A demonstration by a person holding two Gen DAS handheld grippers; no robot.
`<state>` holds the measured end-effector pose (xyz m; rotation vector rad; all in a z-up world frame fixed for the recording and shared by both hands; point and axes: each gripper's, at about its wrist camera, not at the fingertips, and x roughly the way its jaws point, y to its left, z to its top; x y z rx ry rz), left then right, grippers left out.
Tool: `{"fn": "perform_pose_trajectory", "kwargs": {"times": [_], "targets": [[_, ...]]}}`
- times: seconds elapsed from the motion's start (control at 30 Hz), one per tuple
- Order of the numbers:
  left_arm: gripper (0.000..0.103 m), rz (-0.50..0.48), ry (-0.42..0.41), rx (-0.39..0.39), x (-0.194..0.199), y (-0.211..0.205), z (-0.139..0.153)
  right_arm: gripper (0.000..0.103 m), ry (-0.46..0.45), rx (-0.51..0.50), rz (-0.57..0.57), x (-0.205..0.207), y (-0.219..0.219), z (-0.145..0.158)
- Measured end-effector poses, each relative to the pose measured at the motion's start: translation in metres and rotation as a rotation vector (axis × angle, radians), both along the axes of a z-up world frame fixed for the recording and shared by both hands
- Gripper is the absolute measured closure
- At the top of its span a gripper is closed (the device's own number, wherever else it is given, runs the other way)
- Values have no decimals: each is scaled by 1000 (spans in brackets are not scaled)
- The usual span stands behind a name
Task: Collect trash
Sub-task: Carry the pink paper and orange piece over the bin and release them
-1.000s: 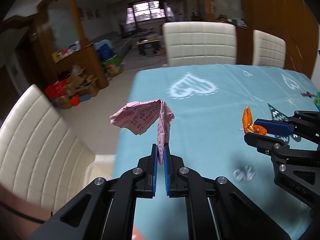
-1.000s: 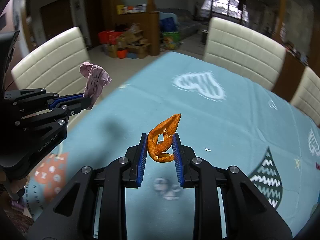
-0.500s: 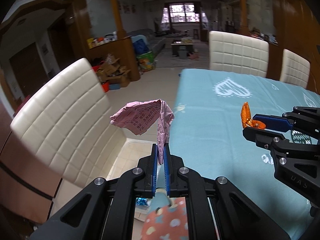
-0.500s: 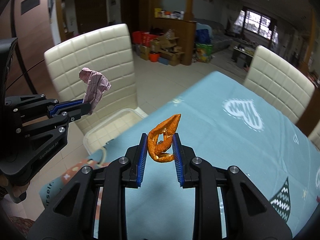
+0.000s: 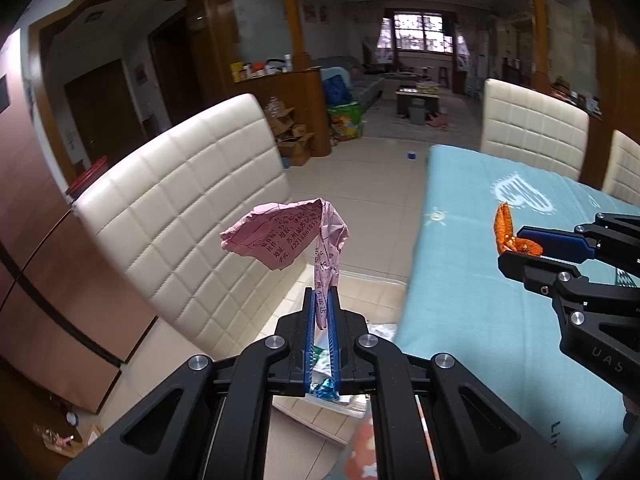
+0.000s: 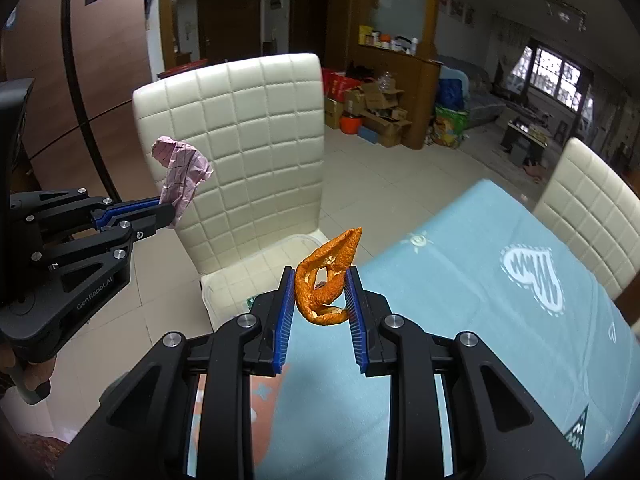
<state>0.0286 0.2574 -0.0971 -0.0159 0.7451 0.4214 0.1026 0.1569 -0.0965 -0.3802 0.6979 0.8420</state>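
Pink receipt (image 5: 286, 236) and orange peel (image 6: 328, 280) sit pinched in their fingers; open only squarely above the bin (image 5: 360, 292).

My left gripper (image 5: 321, 300) is matt black plastic with ribbed blue pads and shiny metal screws; it pinches thin, creased pink paper (image 5: 288, 238) printed with dark text. My right gripper (image 6: 320, 292) clamps a rough, dry orange peel (image 6: 326, 280). At centre, the chair (image 6: 240, 152) is glossy quilted cream leather; lower right, the tablecloth (image 6: 500, 320) is smooth matt cloth.
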Motion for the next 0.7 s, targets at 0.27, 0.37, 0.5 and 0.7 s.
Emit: {"fn": "perform_pose_trajectory", "kwargs": {"times": [0.27,0.37,0.5,0.7], "targets": [[97,49,2,-3,-2,24,0,75,-14,10,53,6,32,3],[97,55,-5,4,0,30,2,75,-21,23,65,10,42,6],[97,63,-10,3,6,40,3,74,-30,46,74,18,55,13],[97,73,3,-9,15,53,-5,73,-51,73,85,28,73,18]]}}
